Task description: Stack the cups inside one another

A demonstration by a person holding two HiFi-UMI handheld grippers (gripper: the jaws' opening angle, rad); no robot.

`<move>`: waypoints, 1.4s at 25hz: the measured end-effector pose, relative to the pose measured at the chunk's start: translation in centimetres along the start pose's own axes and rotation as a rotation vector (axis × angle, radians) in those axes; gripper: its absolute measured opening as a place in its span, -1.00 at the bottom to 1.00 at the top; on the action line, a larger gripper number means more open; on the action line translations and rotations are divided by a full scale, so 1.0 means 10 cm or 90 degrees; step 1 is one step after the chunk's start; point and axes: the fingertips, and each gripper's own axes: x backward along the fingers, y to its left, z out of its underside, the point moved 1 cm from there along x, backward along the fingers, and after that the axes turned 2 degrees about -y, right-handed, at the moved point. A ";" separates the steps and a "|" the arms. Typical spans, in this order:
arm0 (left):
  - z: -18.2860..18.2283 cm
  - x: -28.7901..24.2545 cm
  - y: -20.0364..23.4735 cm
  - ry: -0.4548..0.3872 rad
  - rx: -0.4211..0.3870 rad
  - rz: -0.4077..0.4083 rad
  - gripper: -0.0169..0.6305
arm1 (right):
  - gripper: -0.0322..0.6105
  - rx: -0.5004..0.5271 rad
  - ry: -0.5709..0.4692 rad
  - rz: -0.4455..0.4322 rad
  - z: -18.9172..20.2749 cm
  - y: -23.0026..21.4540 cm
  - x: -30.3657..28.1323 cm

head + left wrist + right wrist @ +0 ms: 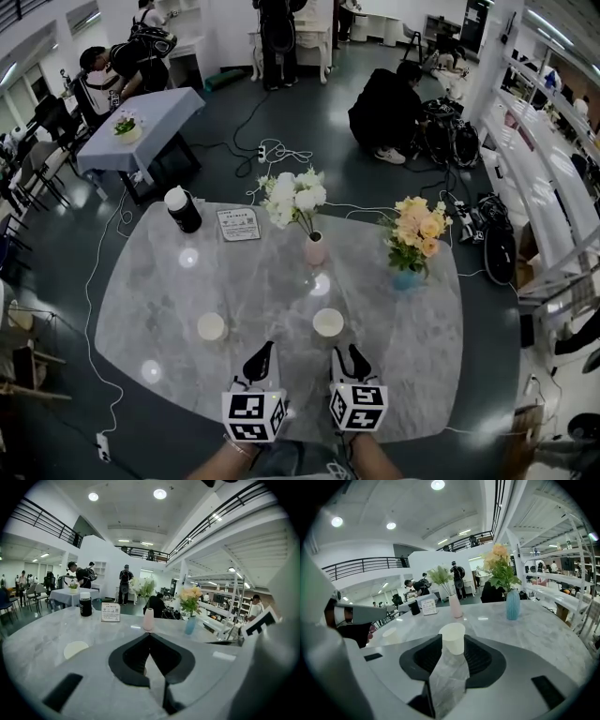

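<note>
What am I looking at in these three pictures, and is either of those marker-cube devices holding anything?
There is no robot here. A person holds a two-jaw gripper in each hand, and the marker cubes are part of those grippers. The head view comes from a camera on the person's head, looking down. The other two views come from cameras riding on each gripper, looking along its jaws. On the marble table stand a left cup, a right cup, a pink vase, a blue vase, a dark jar and a small sign. The left gripper has its jaws together and is empty. The right gripper has its jaws apart, with the right cup at their tips, not gripped.
</note>
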 end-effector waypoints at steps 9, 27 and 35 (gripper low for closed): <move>-0.02 -0.18 0.10 0.014 0.014 -0.005 -0.96 | -0.33 0.009 0.037 -0.023 0.13 0.02 -0.36; 0.03 -0.42 0.23 0.040 0.026 -0.020 -0.96 | -0.16 0.027 0.070 -0.046 0.34 -0.01 -0.85; 0.05 -0.47 0.28 0.048 0.024 -0.024 -0.96 | -0.15 0.026 0.057 -0.040 0.32 -0.04 -0.99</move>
